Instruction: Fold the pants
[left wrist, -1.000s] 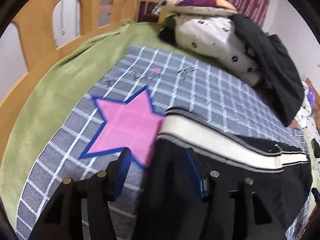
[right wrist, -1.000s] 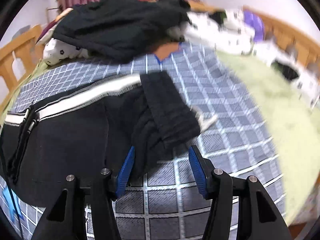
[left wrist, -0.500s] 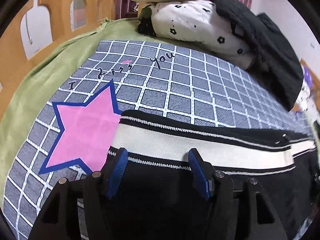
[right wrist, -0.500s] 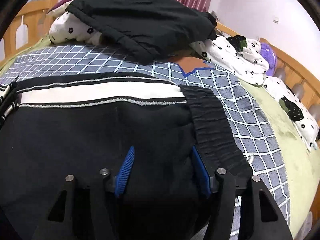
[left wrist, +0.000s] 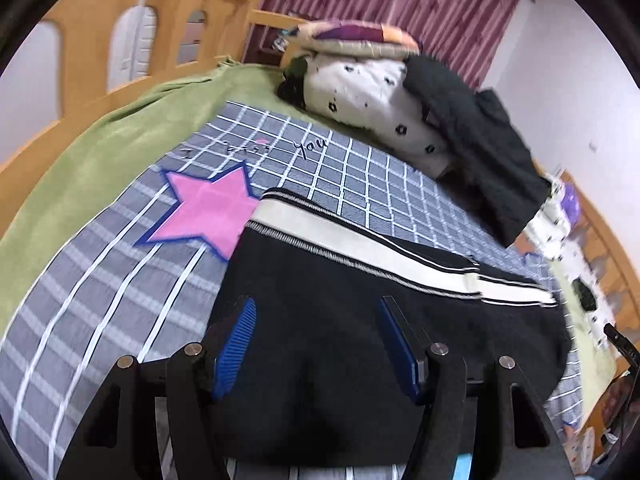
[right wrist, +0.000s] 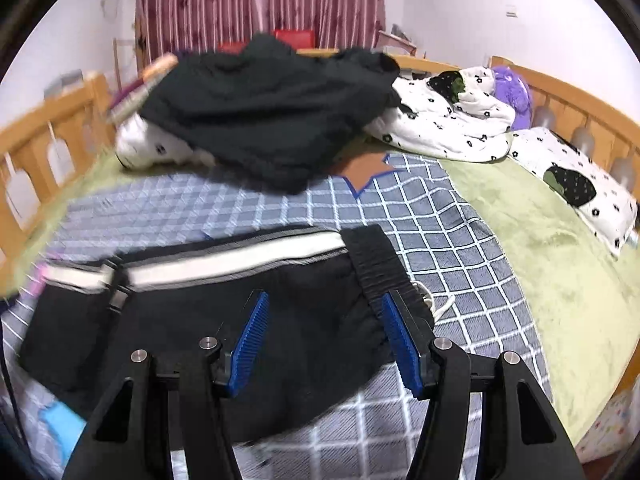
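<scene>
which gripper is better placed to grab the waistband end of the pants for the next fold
Right, likely. The right gripper hangs open with the ribbed waistband by its fingertips; the left gripper faces the pants at the cuff end.

Cloth, wood and ribbed plastic on the bed

Under both grippers, matt black knit pants (left wrist: 360, 320) with a smooth cream side stripe (left wrist: 352, 236) are lying on a woven checked blanket (left wrist: 100, 280); ribbed blue pads (right wrist: 250, 344) are looking rubbery beside silvery metal screws (right wrist: 442, 343), a glossy wooden bed rail (left wrist: 100, 20) beyond.
</scene>
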{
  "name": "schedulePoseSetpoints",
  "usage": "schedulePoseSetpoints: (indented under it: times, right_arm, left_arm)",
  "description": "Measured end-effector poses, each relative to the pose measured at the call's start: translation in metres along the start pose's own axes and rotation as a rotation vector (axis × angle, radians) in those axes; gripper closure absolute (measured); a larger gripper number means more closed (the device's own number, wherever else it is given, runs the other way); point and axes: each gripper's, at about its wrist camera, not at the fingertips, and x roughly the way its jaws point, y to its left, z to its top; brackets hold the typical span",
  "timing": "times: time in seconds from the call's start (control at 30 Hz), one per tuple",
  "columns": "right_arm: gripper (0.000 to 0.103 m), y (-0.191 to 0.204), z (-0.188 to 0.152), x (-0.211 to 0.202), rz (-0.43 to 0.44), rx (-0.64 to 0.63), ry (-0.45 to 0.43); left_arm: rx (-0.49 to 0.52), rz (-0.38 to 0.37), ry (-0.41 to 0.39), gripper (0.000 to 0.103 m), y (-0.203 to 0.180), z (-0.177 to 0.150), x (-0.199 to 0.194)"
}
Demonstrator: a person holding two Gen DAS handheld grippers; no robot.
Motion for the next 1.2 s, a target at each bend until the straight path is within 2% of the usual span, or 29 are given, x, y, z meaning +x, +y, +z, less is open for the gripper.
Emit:
schedulePoseSetpoints:
  times: [0.13, 0.27, 0.33, 0.47, 0.57, 0.6, 0.67, 0.73, 0.8, 0.87, 0.93, 0.97, 1.03, 1.1, 1.13, 1.2]
  right_arm:
    - [0.046, 0.010, 0.002, -0.041, 0.016, 0.048, -0.045]
    - [0.049, 0.027, 0.008, -0.067, 0.073, 0.067, -0.004]
    - [0.049, 0.039, 0.008, -0.076, 0.079, 0.063, 0.009]
    - [0.049, 0.063, -0.003, -0.084, 0.145, 0.062, 0.026]
    - [0.049, 0.087, -0.021, -0.071, 0.210, 0.041, 0.050]
    - [0.049, 0.097, -0.028, -0.066, 0.228, 0.026, 0.061]
    - [0.054, 0.122, -0.043, -0.050, 0.256, -0.042, 0.084]
    - [0.066, 0.151, -0.055, -0.033, 0.282, -0.129, 0.100]
    - [0.067, 0.173, -0.063, -0.013, 0.311, -0.186, 0.134]
    - [0.067, 0.189, -0.066, 0.008, 0.333, -0.226, 0.170]
    - [0.067, 0.201, -0.067, 0.030, 0.355, -0.245, 0.196]
    - [0.067, 0.206, -0.066, 0.037, 0.365, -0.245, 0.203]
    - [0.067, 0.215, -0.061, 0.055, 0.379, -0.231, 0.210]
    - [0.067, 0.225, -0.053, 0.072, 0.390, -0.236, 0.215]
    - [0.066, 0.231, -0.050, 0.079, 0.392, -0.246, 0.214]
    - [0.067, 0.242, -0.045, 0.092, 0.394, -0.264, 0.209]
  left_arm:
    - [-0.017, 0.005, 0.020, 0.044, 0.008, -0.022, -0.018]
    - [-0.031, -0.020, 0.063, 0.045, 0.012, -0.037, -0.026]
    - [-0.029, -0.013, 0.076, 0.045, 0.013, -0.044, -0.029]
    - [-0.025, 0.014, 0.098, 0.045, 0.016, -0.052, -0.034]
    - [-0.011, 0.029, 0.097, 0.044, 0.016, -0.052, -0.043]
    - [-0.011, 0.059, 0.077, 0.043, 0.016, -0.050, -0.048]
    - [-0.042, 0.080, 0.063, 0.043, 0.018, -0.047, -0.053]
    - [-0.084, 0.066, 0.034, 0.043, 0.021, -0.043, -0.055]
    - [-0.106, 0.109, 0.015, 0.043, 0.025, -0.039, -0.048]
    - [-0.109, 0.156, 0.029, 0.043, 0.027, -0.037, -0.037]
    - [-0.118, 0.144, 0.057, 0.043, 0.029, -0.032, -0.028]
    - [-0.110, 0.140, 0.051, 0.043, 0.030, -0.032, -0.027]
    - [-0.077, 0.200, 0.028, 0.043, 0.029, -0.032, -0.026]
    - [-0.051, 0.229, 0.022, 0.043, 0.029, -0.031, -0.025]
    - [-0.053, 0.223, 0.026, 0.043, 0.030, -0.031, -0.024]
    - [-0.091, 0.154, 0.070, 0.043, 0.035, -0.030, -0.018]
